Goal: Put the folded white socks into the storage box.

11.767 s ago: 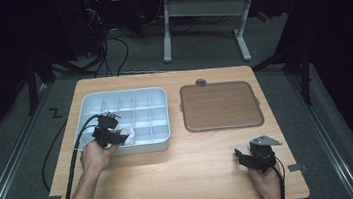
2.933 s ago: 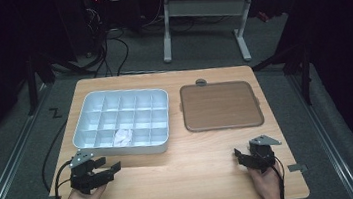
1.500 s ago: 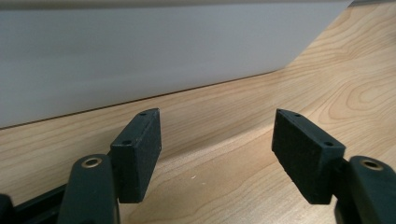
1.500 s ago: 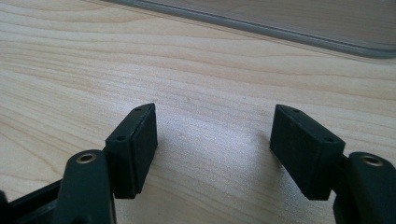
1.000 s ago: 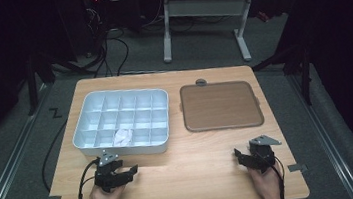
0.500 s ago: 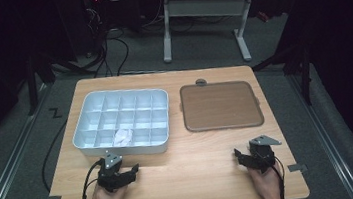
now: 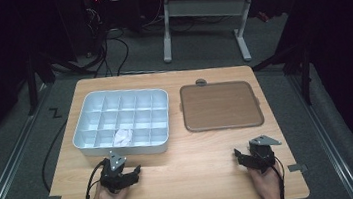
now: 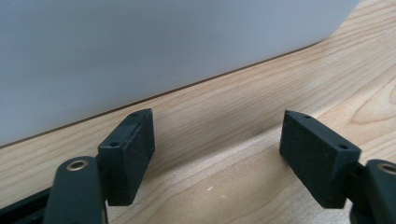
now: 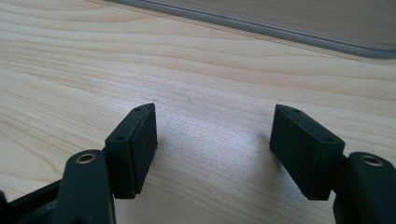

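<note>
crumpled white paper [image 7: 122,136] lay in a front cell of the compartment tray [image 7: 94,141]. left gripper [image 7: 131,174], just opened wide and empty, had been withdrawn near the table [image 7: 193,173] edge; placing seemed finished. right gripper [image 7: 240,156] rested spread, empty.

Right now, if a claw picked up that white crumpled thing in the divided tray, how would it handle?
The white crumpled wad looks like paper or tissue, so it is probably very light and would squash rather than resist. Its creased surface should give some grip, not slip. Sitting inside a compartment of the divided tray, it is unlikely to roll away if nudged.
</note>
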Available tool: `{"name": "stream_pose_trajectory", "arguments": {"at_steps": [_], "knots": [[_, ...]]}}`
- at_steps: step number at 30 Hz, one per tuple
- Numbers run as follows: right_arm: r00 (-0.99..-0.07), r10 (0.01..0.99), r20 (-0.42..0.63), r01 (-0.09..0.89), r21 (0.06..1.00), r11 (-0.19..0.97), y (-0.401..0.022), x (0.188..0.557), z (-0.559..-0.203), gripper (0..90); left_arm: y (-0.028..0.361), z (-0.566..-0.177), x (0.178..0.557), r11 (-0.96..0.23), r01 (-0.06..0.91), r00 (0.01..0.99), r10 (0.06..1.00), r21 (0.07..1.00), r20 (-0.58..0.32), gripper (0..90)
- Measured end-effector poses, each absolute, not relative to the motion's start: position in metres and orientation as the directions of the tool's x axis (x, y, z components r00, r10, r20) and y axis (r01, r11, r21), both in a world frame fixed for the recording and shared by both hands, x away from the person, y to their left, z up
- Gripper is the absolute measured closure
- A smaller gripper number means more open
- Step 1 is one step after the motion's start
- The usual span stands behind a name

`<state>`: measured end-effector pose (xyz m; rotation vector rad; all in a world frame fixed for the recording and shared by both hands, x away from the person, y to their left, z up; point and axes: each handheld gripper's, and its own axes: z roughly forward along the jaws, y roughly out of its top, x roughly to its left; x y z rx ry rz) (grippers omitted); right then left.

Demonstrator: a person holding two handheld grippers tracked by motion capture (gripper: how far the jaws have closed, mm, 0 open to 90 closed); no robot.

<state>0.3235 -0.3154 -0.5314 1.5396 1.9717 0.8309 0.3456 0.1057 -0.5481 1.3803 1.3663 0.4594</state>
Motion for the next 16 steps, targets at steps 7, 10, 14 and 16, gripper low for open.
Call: {"name": "stream_pose_trajectory", "arguments": {"at_steps": [7, 10, 14, 16], "knots": [[-0.235, 0.972, -0.017, 0.666, 0.725, 0.174, -0.3154, 0.3235, -0.5314, 32.4, 0.1062, -0.5480, 0.3453, 0.249, 0.463, 0.268, 0.875, 0.851, -0.402, 26.0], [-0.235, 0.972, -0.017, 0.666, 0.725, 0.174, -0.3154, 0.3235, -0.5314, 32.4, 0.1061, -0.5481, 0.3453, 0.248, 0.461, 0.268, 0.876, 0.852, -0.400, 26.0], [-0.235, 0.972, -0.017, 0.666, 0.725, 0.174, -0.3154, 0.3236, -0.5314, 32.4, 0.1060, -0.5481, 0.3452, 0.248, 0.461, 0.271, 0.875, 0.852, -0.401, 26.3], [-0.235, 0.972, -0.017, 0.666, 0.725, 0.174, -0.3154, 0.3236, -0.5314, 32.4, 0.1058, -0.5480, 0.3444, 0.242, 0.460, 0.280, 0.873, 0.854, -0.398, 28.2]]}}
